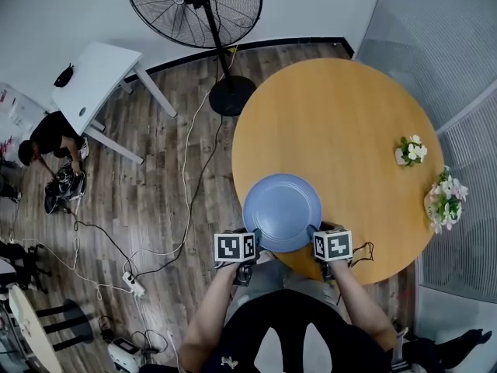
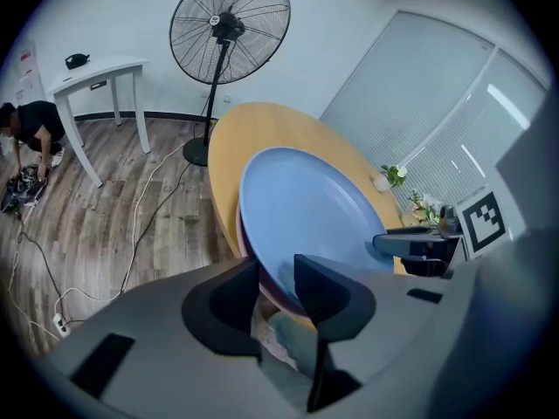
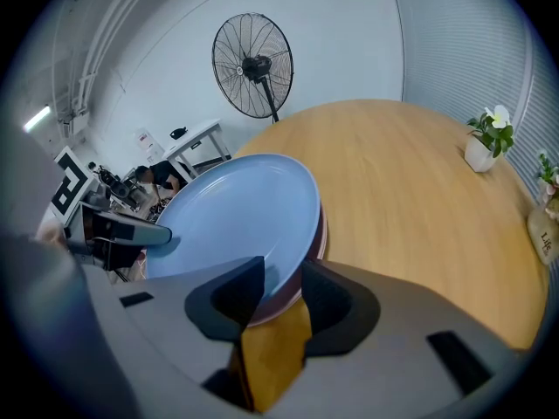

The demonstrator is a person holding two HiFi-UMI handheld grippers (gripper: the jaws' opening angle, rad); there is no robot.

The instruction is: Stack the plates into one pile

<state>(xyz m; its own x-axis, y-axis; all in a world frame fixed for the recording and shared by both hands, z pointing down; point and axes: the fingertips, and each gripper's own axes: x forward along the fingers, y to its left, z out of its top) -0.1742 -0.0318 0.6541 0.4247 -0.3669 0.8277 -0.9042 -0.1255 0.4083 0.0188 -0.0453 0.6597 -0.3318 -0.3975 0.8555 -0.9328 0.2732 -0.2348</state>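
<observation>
A light blue plate (image 1: 282, 210) lies on top of a dusky pink plate (image 3: 322, 230), forming one pile at the near edge of the round wooden table (image 1: 334, 115). My left gripper (image 1: 250, 238) grips the pile's left rim, one jaw over the blue face (image 2: 306, 208) and the other under the pink rim (image 2: 265, 278). My right gripper (image 1: 317, 236) holds the opposite rim the same way. In the left gripper view the left gripper (image 2: 277, 273) has the rim filling its gap. The right gripper (image 3: 281, 282) bites both plates, with the blue plate (image 3: 236, 216) tilted above the tabletop.
A small white pot of flowers (image 1: 410, 151) and a larger bouquet (image 1: 445, 200) stand at the table's right side. A standing fan (image 1: 210, 22) is beyond the table. A white desk (image 1: 93, 80), a crouching person (image 1: 50, 142) and floor cables (image 1: 186, 208) are to the left.
</observation>
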